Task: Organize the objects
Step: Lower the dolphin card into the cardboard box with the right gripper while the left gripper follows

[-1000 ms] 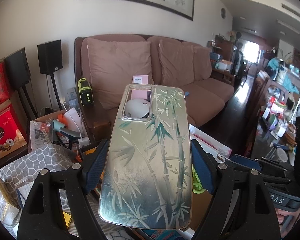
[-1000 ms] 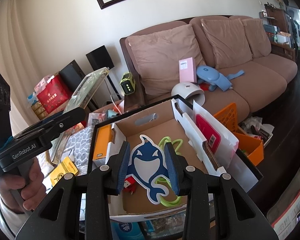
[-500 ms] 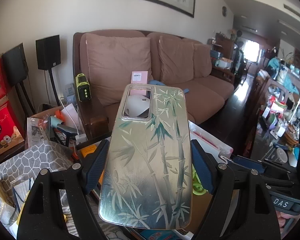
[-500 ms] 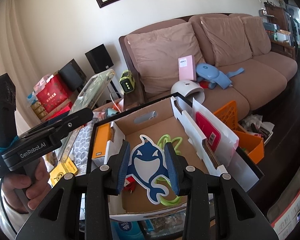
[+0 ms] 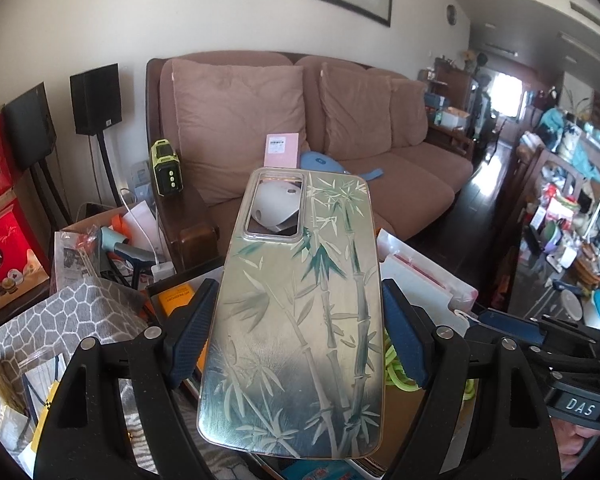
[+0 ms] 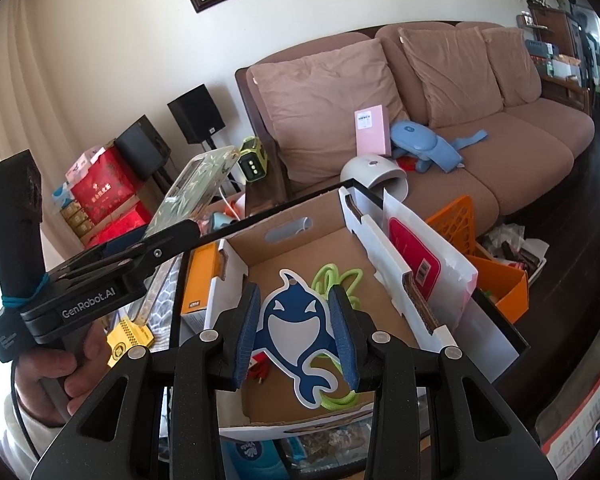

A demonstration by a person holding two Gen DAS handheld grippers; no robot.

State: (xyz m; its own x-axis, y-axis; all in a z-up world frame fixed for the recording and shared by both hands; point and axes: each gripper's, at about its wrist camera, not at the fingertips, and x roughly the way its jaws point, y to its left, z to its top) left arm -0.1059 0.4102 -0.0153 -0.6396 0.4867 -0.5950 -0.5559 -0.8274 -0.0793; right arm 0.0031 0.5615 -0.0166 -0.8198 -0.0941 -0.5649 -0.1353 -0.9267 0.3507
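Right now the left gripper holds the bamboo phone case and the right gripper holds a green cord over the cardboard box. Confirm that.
One thing is wrong. The right gripper holds a blue whale card, not the green cord; the cord lies in the cardboard box behind it, as the right wrist view shows. The left gripper does hold the bamboo phone case.

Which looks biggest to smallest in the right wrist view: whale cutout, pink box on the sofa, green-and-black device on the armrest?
1. whale cutout, largest, though nearness to the camera inflates it.
2. pink box.
3. green-and-black device, smallest.
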